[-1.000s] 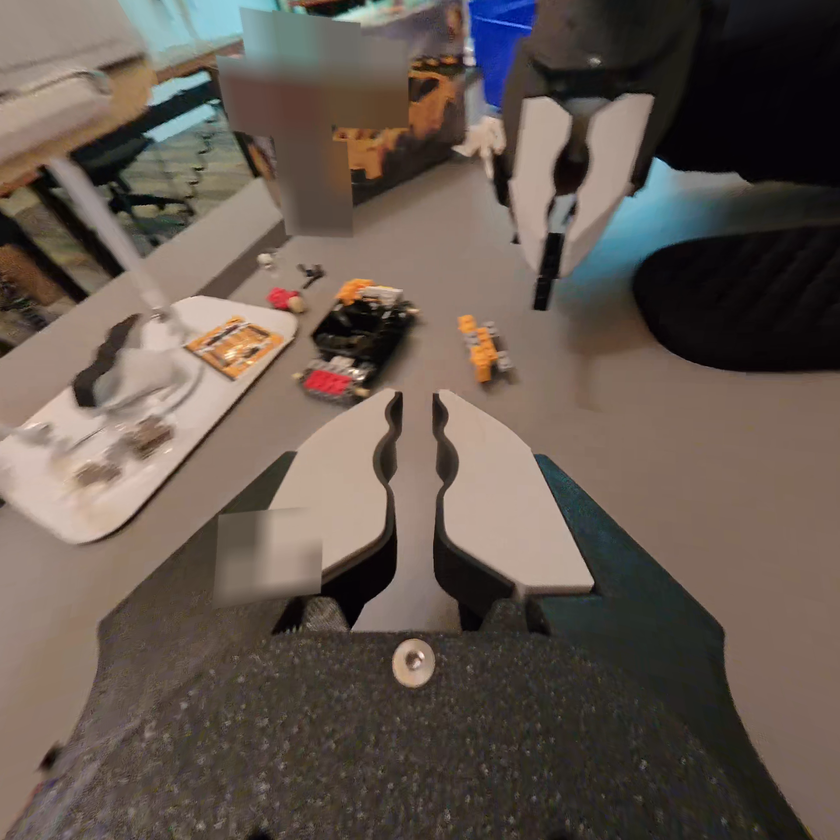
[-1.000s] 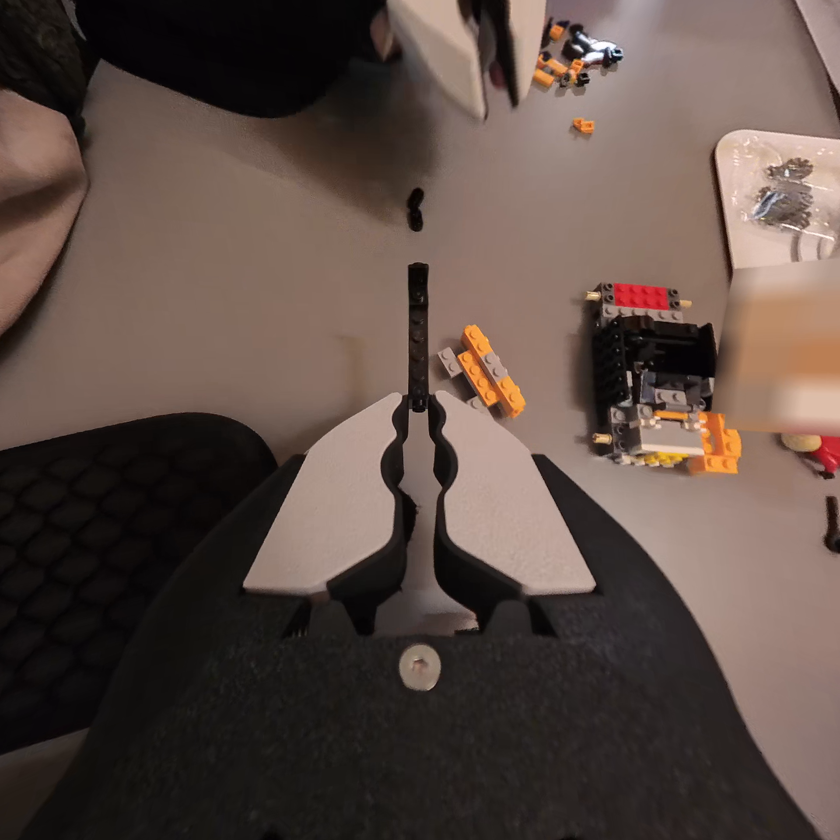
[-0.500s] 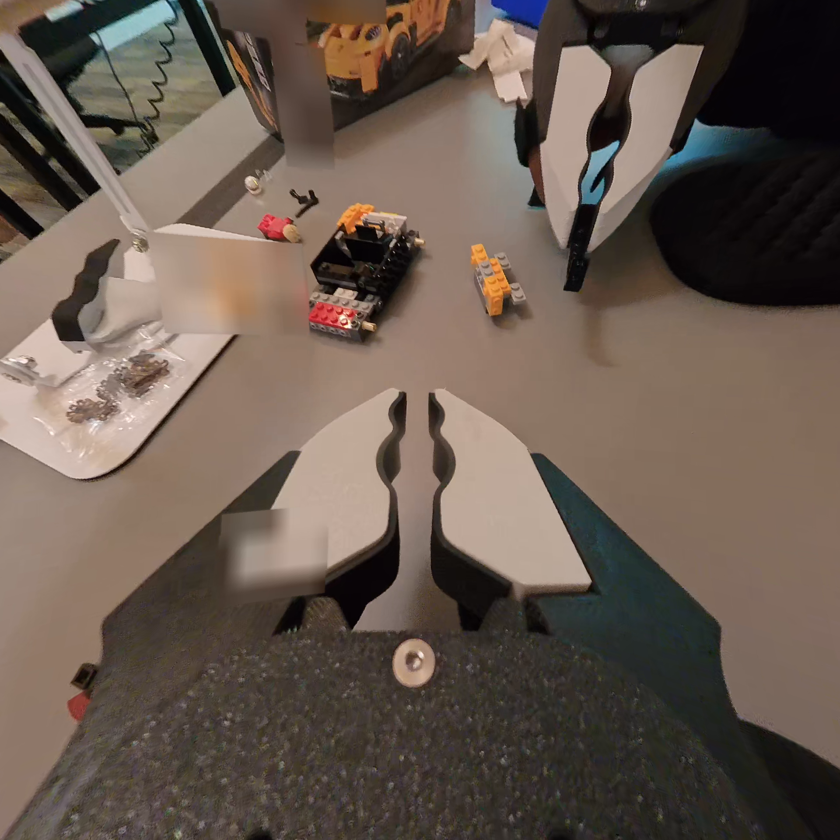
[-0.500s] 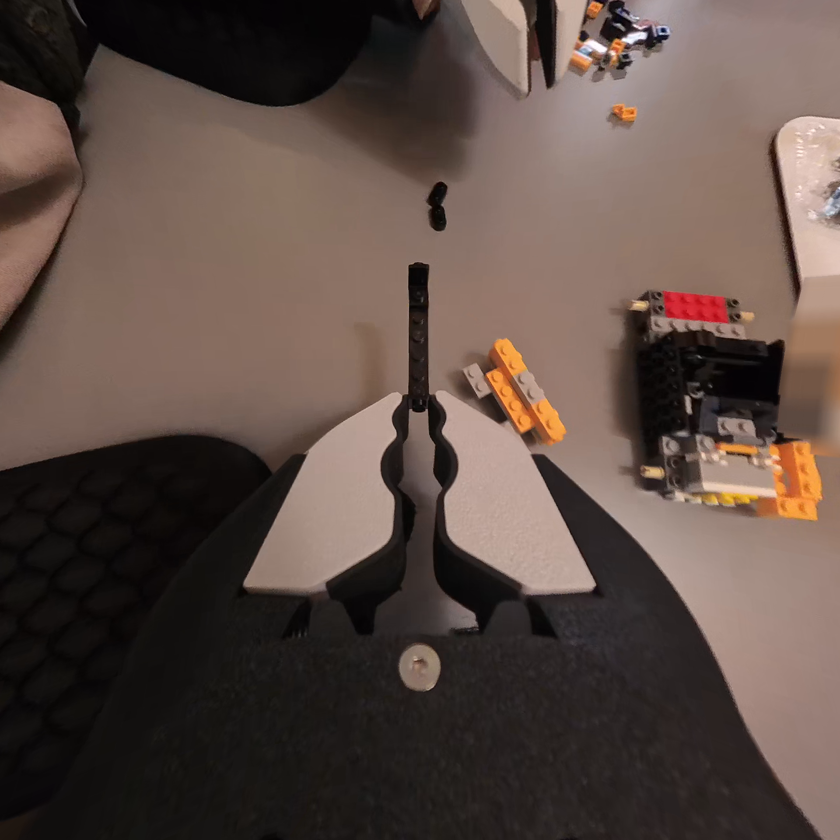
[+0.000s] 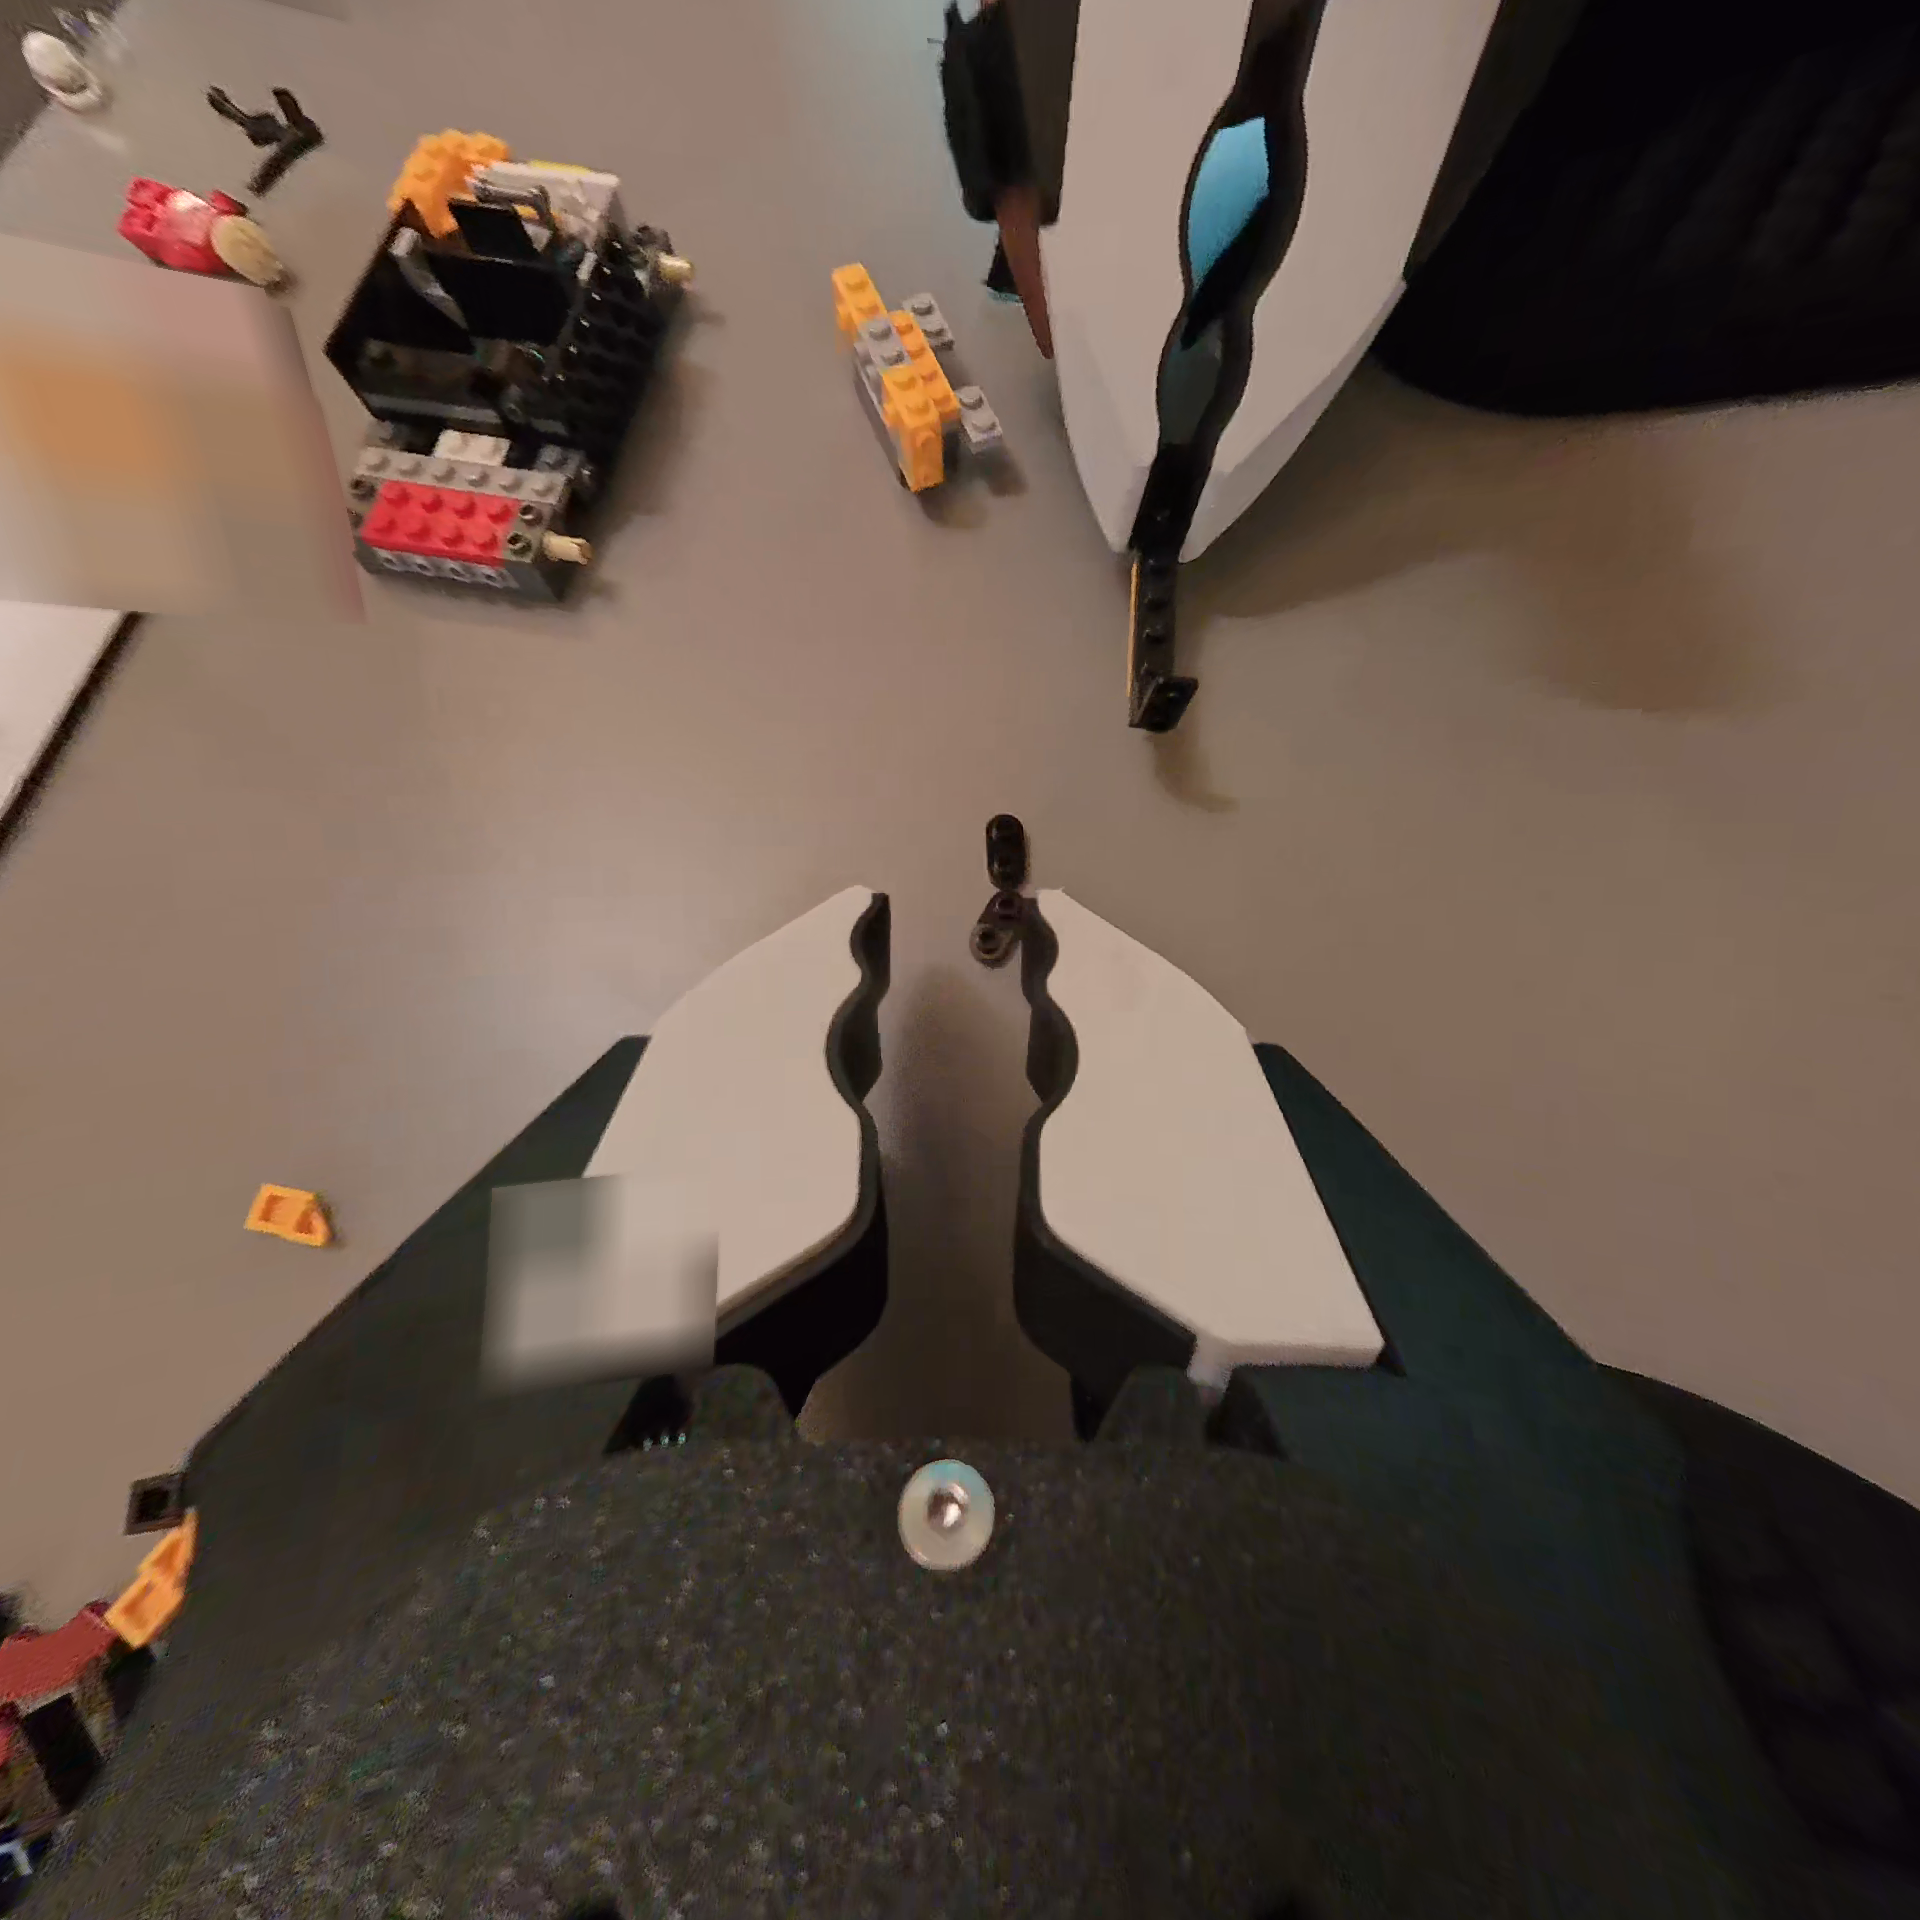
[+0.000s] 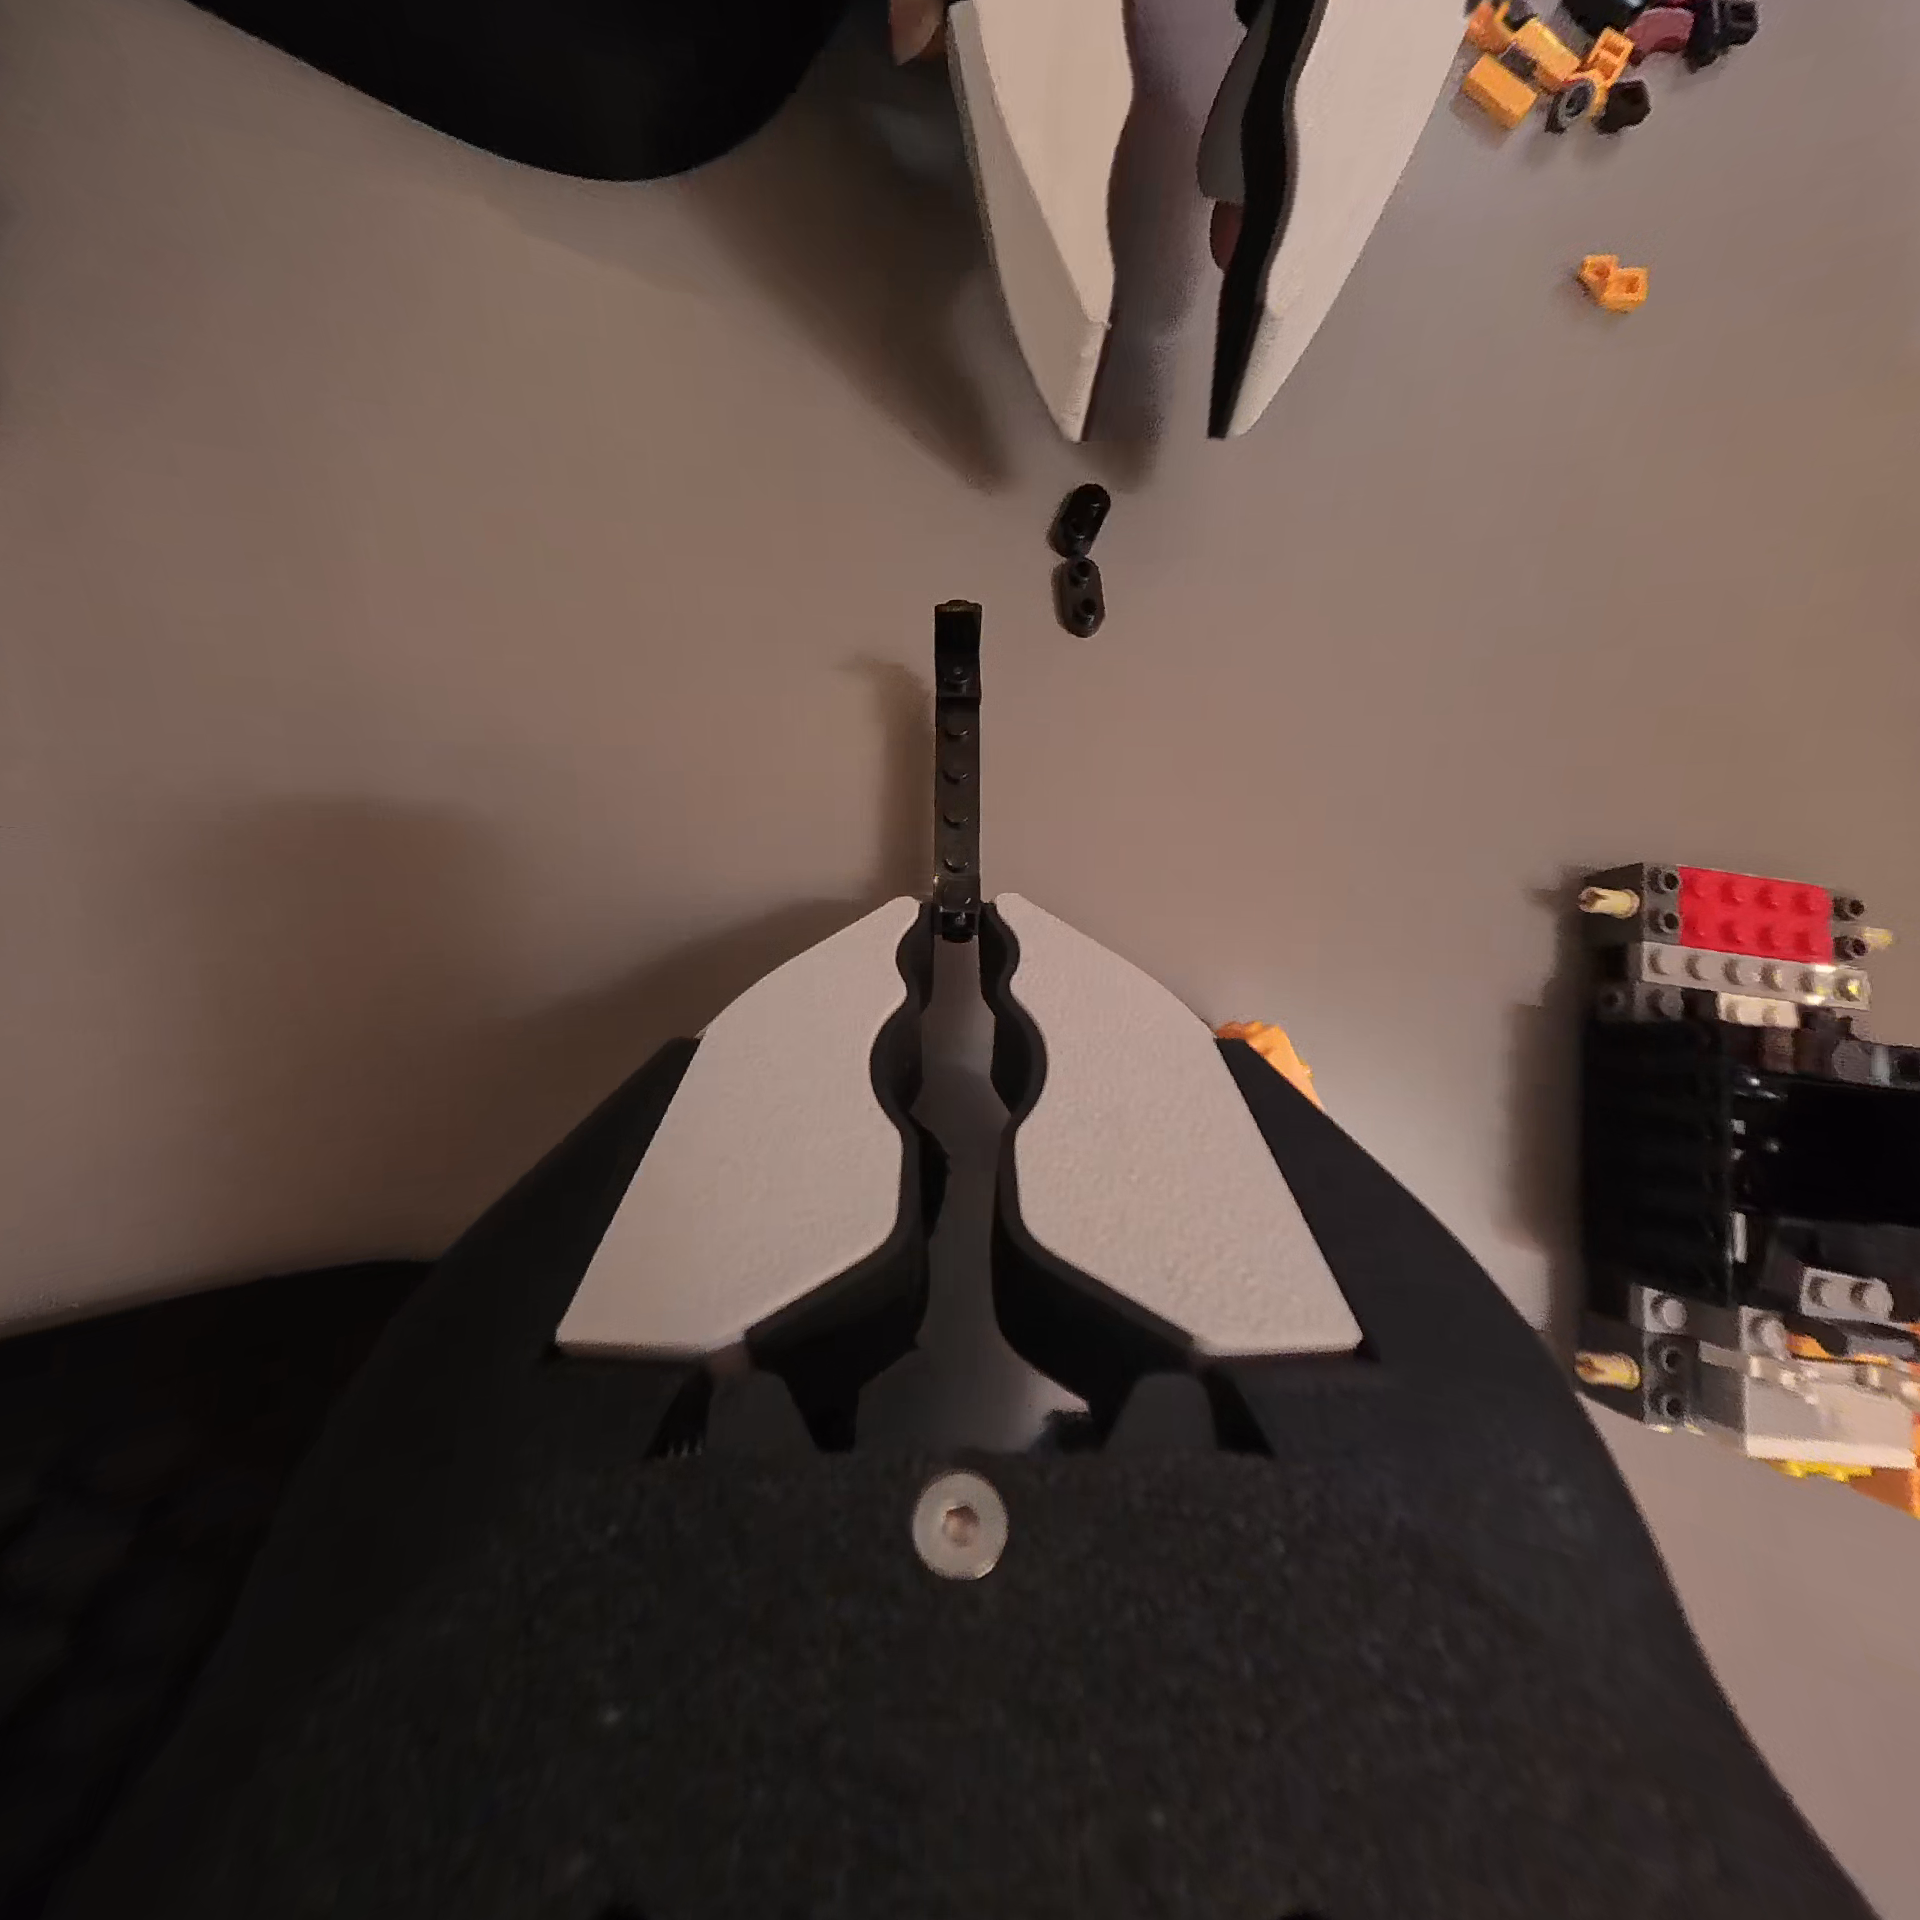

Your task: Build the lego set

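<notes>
1. On the grey worktop stands the half-built black car.
2. The left hand-held gripper gapes narrowly beside two small black pieces.
3. The right hand-held gripper pinches a black strip.

A grey tabletop fills both views; a white board's corner shows at the left wrist view's left edge; a black padded object rests on the table at upper right; another dark mass lies along the right wrist view's top.
</notes>
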The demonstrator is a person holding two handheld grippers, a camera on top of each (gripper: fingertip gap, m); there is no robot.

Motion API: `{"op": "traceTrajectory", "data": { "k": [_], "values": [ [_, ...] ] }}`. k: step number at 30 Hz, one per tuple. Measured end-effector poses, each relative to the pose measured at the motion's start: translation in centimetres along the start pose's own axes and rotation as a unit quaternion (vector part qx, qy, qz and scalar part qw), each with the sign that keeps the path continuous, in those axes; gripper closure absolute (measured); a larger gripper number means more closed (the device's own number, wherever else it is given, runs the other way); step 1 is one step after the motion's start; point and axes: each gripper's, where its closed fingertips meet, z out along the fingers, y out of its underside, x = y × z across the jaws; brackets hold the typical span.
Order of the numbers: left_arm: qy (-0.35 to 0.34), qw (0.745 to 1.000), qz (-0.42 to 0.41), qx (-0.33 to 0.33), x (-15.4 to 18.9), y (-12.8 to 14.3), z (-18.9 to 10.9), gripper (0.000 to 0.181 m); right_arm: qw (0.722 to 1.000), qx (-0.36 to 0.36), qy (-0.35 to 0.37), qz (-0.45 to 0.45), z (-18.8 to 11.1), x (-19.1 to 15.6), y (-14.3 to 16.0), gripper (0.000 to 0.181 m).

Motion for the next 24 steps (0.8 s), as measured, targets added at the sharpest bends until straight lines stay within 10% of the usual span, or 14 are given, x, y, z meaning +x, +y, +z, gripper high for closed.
{"op": "traceTrajectory", "data": {
  "k": [24],
  "values": [
    [0.001, 0.997, 0.033, -0.071, 1.0, 1.2, 1.7, 0.173, 1.0, 0.016, 0.021, 0.01, -0.6, 3.8, -2.9, 0.162]
  ]
}}
